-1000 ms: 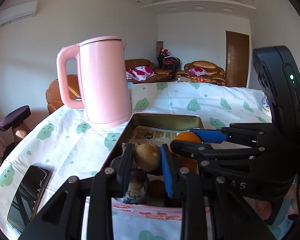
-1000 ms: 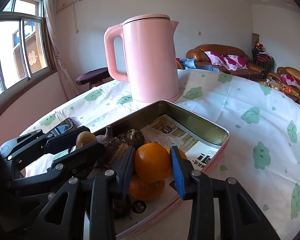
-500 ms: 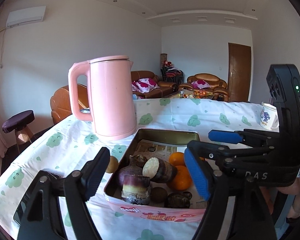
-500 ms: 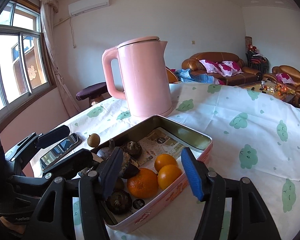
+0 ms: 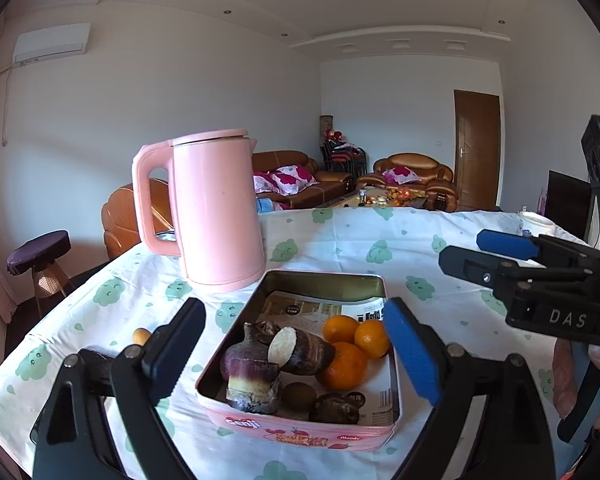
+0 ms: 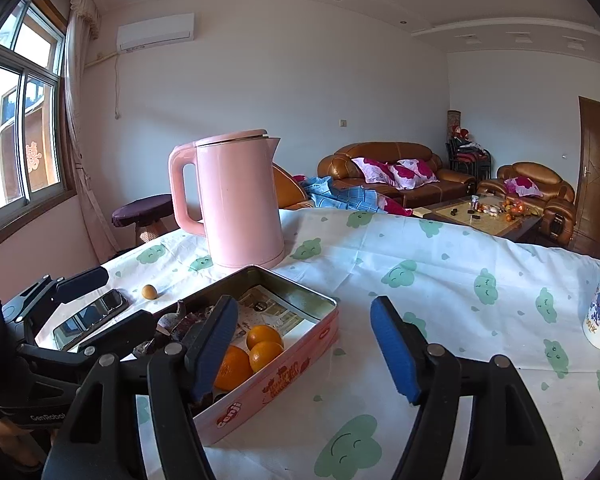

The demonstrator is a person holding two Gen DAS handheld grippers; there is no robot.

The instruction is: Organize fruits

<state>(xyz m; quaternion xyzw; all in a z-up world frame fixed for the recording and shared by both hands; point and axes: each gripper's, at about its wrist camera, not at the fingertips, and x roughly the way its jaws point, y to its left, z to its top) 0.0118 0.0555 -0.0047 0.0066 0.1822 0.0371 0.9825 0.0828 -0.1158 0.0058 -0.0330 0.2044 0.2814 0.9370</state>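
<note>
Both the left tongs (image 5: 296,344) and right tongs (image 6: 304,344) are opening, empty, above the tin (image 5: 324,280) of oranges (image 5: 342,364) at lower centre on the bench (image 5: 420,256).

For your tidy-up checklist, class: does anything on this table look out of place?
Yes. One small round fruit lies loose on the tablecloth, between the phone and the kettle, outside the tin that holds the others.

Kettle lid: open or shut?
Shut. The lid sits flat and flush on the upright pink kettle in both wrist views; no gap shows.
</note>
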